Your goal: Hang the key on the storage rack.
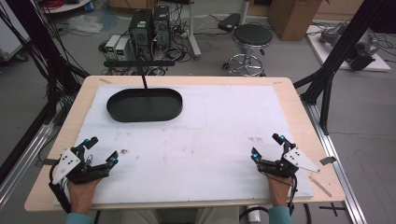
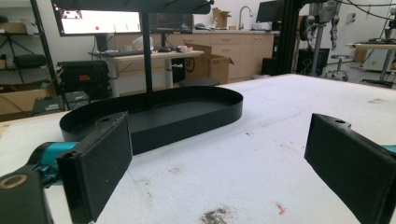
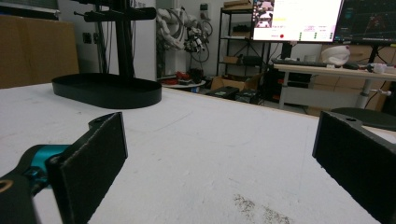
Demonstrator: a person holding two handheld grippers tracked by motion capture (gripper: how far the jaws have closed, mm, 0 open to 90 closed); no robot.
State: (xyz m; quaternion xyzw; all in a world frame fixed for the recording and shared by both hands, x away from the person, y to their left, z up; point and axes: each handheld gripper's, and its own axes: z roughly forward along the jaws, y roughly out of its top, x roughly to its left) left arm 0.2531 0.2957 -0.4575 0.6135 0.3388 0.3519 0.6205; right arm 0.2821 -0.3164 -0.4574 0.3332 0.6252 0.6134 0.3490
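A black oval tray [image 1: 144, 105] with a thin black post rising from it sits on the white mat at the back left; its wall [image 2: 187, 119] lies ahead of the left jaws, and it shows far off at the left [image 3: 107, 91] in the right gripper view. My left gripper [image 1: 102, 150] rests near the front left corner, jaws wide apart and empty [image 2: 224, 163]. My right gripper [image 1: 267, 145] rests at the front right, also open with nothing between its jaws [image 3: 219, 163].
The white mat [image 1: 205, 135] covers most of the wooden table [image 1: 292, 91] and carries small dark stains [image 1: 124, 151]. Beyond the far edge stand a black stool [image 1: 252, 36], computer boxes [image 1: 148, 25] and cables. Black frame posts flank both sides.
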